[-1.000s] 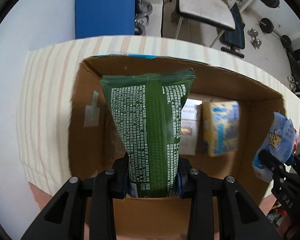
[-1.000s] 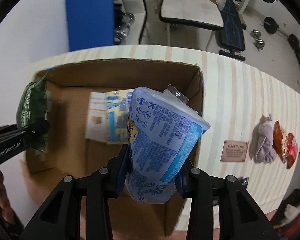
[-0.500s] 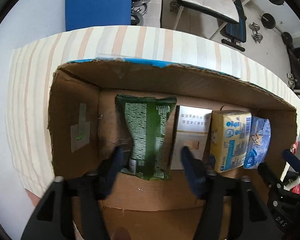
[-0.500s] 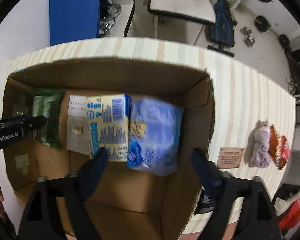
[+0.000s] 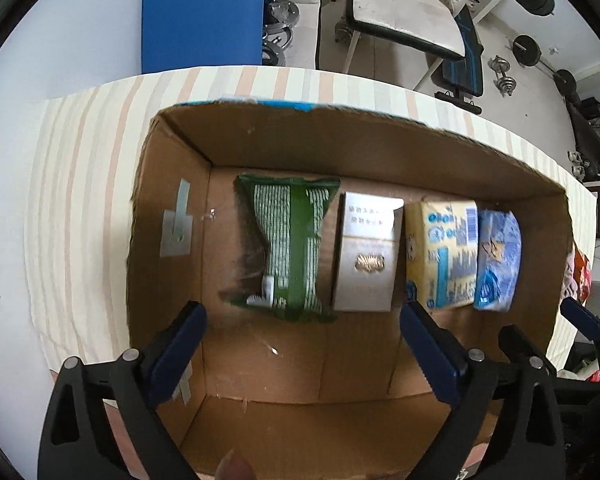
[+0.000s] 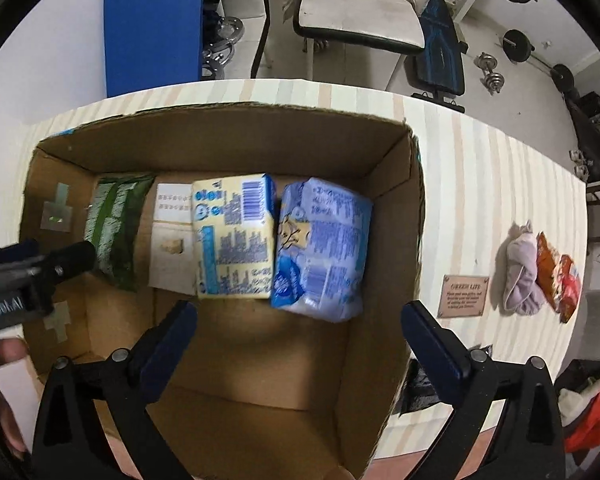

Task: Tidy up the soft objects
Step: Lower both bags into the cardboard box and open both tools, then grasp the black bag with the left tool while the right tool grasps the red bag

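Cardboard box (image 6: 384,216) on the striped counter (image 6: 484,184): four packs are rowed on its floor, green (image 5: 288,240), white (image 5: 366,256), yellow (image 6: 234,236), blue (image 6: 322,248); print is blurred, unreadable. Left claw (image 5: 300,344) and right claw (image 6: 296,340) are spread wide, empty. On the plaque (image 6: 463,295) only "GREEN LIFE" is legible.

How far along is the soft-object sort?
Done: green pack, white pack, yellow pack and blue pack lie in the cardboard box. In hand: nothing; left gripper and right gripper open. Left: lilac pouch, orange-red packet on the table.
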Tool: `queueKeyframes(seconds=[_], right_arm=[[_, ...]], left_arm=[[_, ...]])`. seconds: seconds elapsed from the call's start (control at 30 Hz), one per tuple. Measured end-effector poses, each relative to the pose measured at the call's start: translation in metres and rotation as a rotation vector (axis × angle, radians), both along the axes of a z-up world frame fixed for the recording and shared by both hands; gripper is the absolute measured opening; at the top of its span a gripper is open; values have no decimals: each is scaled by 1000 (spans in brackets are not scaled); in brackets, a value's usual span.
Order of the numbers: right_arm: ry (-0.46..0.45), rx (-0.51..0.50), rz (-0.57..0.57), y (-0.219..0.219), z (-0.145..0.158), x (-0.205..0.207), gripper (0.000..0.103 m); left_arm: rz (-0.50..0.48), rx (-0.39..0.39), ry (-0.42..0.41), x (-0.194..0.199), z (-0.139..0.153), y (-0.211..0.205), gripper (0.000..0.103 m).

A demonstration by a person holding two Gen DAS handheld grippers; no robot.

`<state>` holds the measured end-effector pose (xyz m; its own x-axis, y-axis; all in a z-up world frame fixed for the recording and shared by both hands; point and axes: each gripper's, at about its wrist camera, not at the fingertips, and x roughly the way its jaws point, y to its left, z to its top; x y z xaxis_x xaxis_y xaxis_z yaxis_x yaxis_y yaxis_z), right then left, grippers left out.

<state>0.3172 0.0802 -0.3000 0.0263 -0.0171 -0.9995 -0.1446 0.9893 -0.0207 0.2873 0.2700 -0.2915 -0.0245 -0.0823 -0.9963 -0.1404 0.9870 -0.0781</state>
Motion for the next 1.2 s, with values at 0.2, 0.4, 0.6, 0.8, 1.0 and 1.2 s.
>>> queueKeyframes(seconds=[0.2,0.4,0.6,0.8,1.0,1.2], right_arm=[[-24,46,-14,-2,16,-22,103],[-74,95,-16,-7,46,-59,103],[-121,148,-14,-15,80,-101,103],[-139,217,-25,-26,102,-127,103],[-186,318,-108,-76,119,-140,103],[-200,299,-279,-178,127,-154,103]], left_arm=[[1,31,-82,-29,24,-8,99],[9,40,-169,-61,58,-12,99],[8,51,-233,-97,91,-18,99],[12,36,-281,-116,119,-30,99],[-89,143,-368,-119,148,-88,99],[-375,166,-395,-109,145,-203,99]])
